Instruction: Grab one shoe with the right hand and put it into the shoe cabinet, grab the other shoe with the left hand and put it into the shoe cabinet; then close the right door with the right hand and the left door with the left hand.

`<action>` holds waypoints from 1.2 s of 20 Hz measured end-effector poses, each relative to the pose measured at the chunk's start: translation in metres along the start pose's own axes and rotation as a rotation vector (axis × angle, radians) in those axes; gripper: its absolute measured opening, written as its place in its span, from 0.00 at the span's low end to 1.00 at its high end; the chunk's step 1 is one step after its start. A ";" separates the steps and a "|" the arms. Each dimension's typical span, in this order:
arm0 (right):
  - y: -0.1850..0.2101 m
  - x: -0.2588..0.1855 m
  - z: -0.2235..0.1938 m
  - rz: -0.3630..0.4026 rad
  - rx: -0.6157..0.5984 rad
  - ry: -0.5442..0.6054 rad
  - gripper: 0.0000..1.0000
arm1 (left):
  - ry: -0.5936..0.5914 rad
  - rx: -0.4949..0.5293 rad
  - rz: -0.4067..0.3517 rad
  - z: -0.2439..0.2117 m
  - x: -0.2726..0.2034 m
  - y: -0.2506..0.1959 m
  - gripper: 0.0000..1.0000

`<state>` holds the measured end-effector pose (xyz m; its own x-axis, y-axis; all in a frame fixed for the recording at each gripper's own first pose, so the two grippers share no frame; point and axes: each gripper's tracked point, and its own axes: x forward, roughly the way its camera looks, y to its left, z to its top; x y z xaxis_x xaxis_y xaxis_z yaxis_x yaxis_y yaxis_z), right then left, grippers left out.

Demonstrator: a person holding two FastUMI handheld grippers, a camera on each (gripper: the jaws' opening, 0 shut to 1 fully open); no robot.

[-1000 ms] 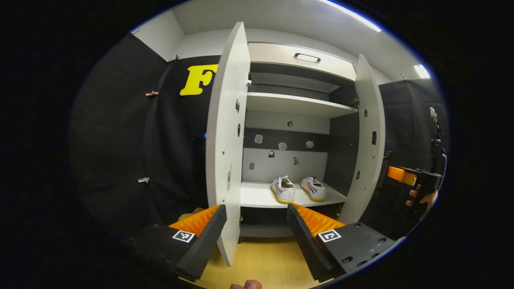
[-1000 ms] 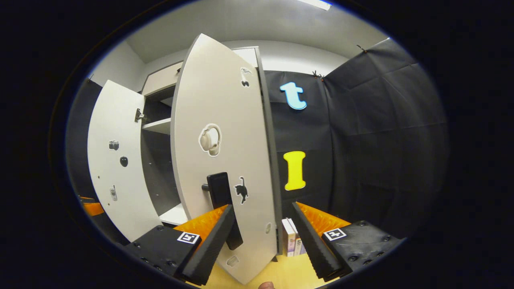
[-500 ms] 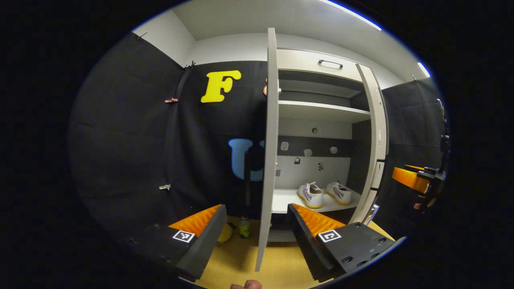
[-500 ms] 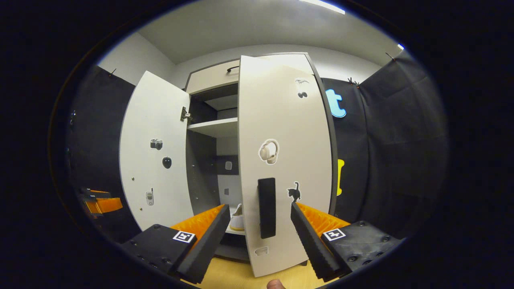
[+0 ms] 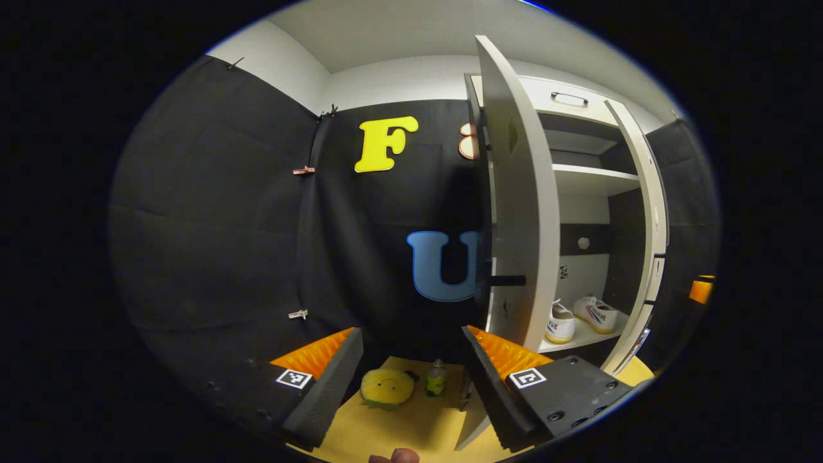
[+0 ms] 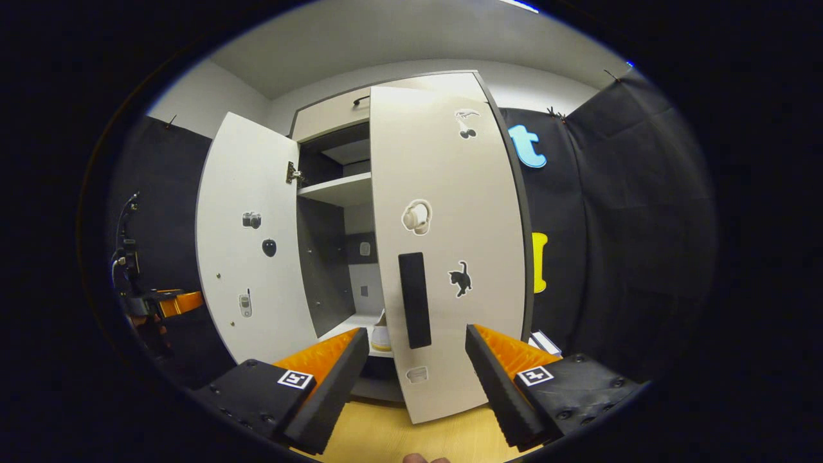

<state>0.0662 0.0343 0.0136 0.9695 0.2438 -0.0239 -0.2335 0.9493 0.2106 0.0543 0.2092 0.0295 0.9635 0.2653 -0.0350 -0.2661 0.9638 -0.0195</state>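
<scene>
The right tongs (image 6: 416, 379) are held wide apart and empty, aimed at the black handle (image 6: 414, 299) of the right door (image 6: 450, 244), presumably so the door can be pushed shut. The left tongs (image 5: 411, 373) are likewise spread and empty, set behind the left door (image 5: 521, 212), which is seen nearly edge-on. Both shoes (image 5: 582, 318) are already placed on the cabinet's lower shelf (image 5: 578, 335). Compared with a second ago, the right door has been swung much nearer to closed, and the left tongs have been carried round to the left door's outer side.
</scene>
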 end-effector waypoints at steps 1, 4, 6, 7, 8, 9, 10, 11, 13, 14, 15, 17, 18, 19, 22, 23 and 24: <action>-0.004 -0.001 0.000 -0.007 0.002 -0.001 0.98 | 0.007 -0.002 0.002 -0.002 0.006 0.001 0.95; -0.017 -0.006 0.007 -0.041 -0.010 -0.027 0.98 | 0.018 -0.014 -0.004 -0.009 0.023 -0.001 0.95; -0.021 -0.008 0.011 -0.047 -0.025 -0.047 0.98 | 0.013 0.000 0.008 -0.012 0.028 0.002 0.95; -0.024 -0.008 0.011 -0.052 -0.032 -0.047 0.98 | 0.005 -0.004 0.007 -0.012 0.028 0.001 0.95; -0.023 -0.008 0.010 -0.049 -0.035 -0.043 0.98 | 0.002 -0.013 0.004 -0.011 0.029 -0.001 0.95; -0.024 -0.008 0.010 -0.058 -0.042 -0.051 0.98 | 0.001 -0.019 -0.002 -0.013 0.028 -0.003 0.95; -0.027 -0.010 0.015 -0.071 -0.056 -0.078 0.98 | -0.002 -0.020 -0.005 -0.013 0.029 -0.004 0.95; -0.027 -0.011 0.022 -0.078 -0.068 -0.111 0.98 | -0.003 -0.013 -0.004 -0.012 0.029 -0.005 0.95; -0.023 -0.016 0.029 -0.074 -0.068 -0.142 0.98 | -0.010 -0.006 -0.007 -0.011 0.027 -0.011 0.95; -0.025 -0.019 0.029 -0.076 -0.066 -0.132 0.98 | -0.011 -0.013 -0.014 -0.011 0.026 -0.014 0.95; -0.026 -0.021 0.029 -0.075 -0.066 -0.122 0.98 | -0.008 -0.024 -0.021 -0.012 0.024 -0.017 0.95; -0.039 -0.025 0.034 -0.104 -0.071 -0.114 0.99 | -0.007 -0.032 -0.039 -0.013 0.022 -0.030 0.95; -0.044 -0.027 0.035 -0.114 -0.078 -0.116 0.99 | -0.011 -0.027 -0.039 -0.012 0.019 -0.035 0.95; -0.049 -0.029 0.036 -0.121 -0.092 -0.115 0.99 | -0.012 -0.020 -0.031 -0.011 0.017 -0.038 0.95; -0.060 -0.033 0.040 -0.120 -0.135 -0.108 0.99 | -0.010 -0.019 -0.009 -0.012 0.014 -0.047 0.95; -0.064 -0.034 0.041 -0.117 -0.141 -0.104 0.99 | -0.005 -0.028 -0.006 -0.013 0.013 -0.051 0.95; -0.065 -0.034 0.040 -0.107 -0.141 -0.097 0.99 | 0.001 -0.035 -0.009 -0.012 0.013 -0.057 0.95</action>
<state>0.0515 -0.0440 0.0400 0.9904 0.1259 0.0569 -0.1299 0.9888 0.0732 0.0817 0.1571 0.0184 0.9659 0.2565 -0.0352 -0.2581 0.9646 -0.0548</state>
